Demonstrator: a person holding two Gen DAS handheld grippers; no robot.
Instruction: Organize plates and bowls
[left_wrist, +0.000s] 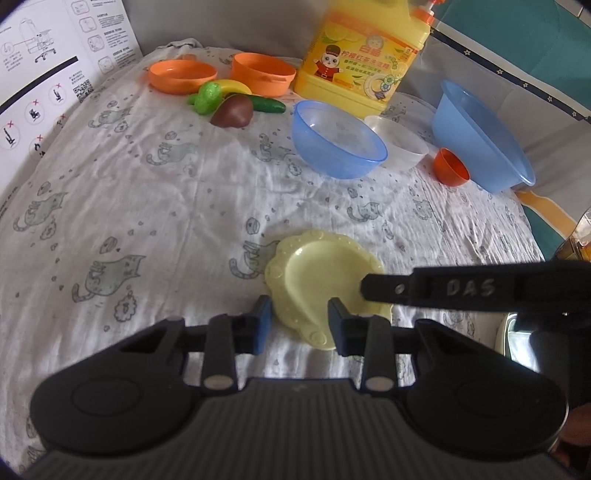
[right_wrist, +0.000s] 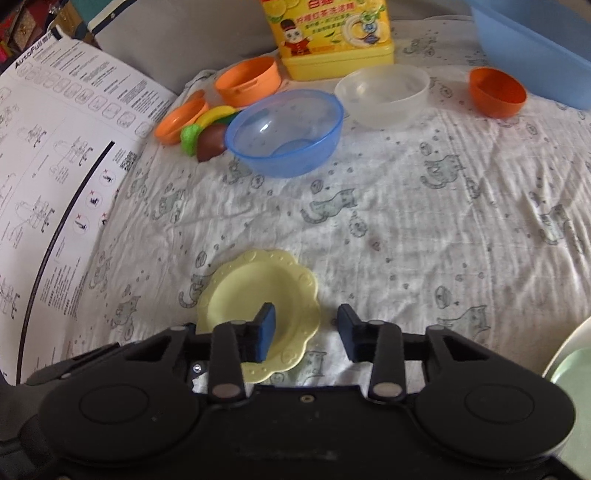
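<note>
A pale yellow scalloped plate (left_wrist: 317, 280) (right_wrist: 255, 299) lies flat on the cat-print cloth. My left gripper (left_wrist: 300, 320) is open, its jaws straddling the plate's near-left rim. My right gripper (right_wrist: 307, 328) is open, its left finger (right_wrist: 266, 325) over the plate, its right finger off the plate's right edge; its finger also reaches in from the right in the left wrist view (left_wrist: 384, 288). Further back stand a blue bowl (left_wrist: 338, 138) (right_wrist: 286, 133), a clear bowl (left_wrist: 400, 144) (right_wrist: 384, 94), a small orange cup (left_wrist: 450, 168) (right_wrist: 496, 92) and a large blue basin (left_wrist: 480, 136).
A yellow detergent jug (left_wrist: 364, 55) stands at the back. Two orange dishes (left_wrist: 183, 75) (left_wrist: 262, 74) and toy food (left_wrist: 232, 107) sit back left. A printed instruction sheet (right_wrist: 55, 166) leans on the left. A pale green plate rim (right_wrist: 576, 362) shows far right.
</note>
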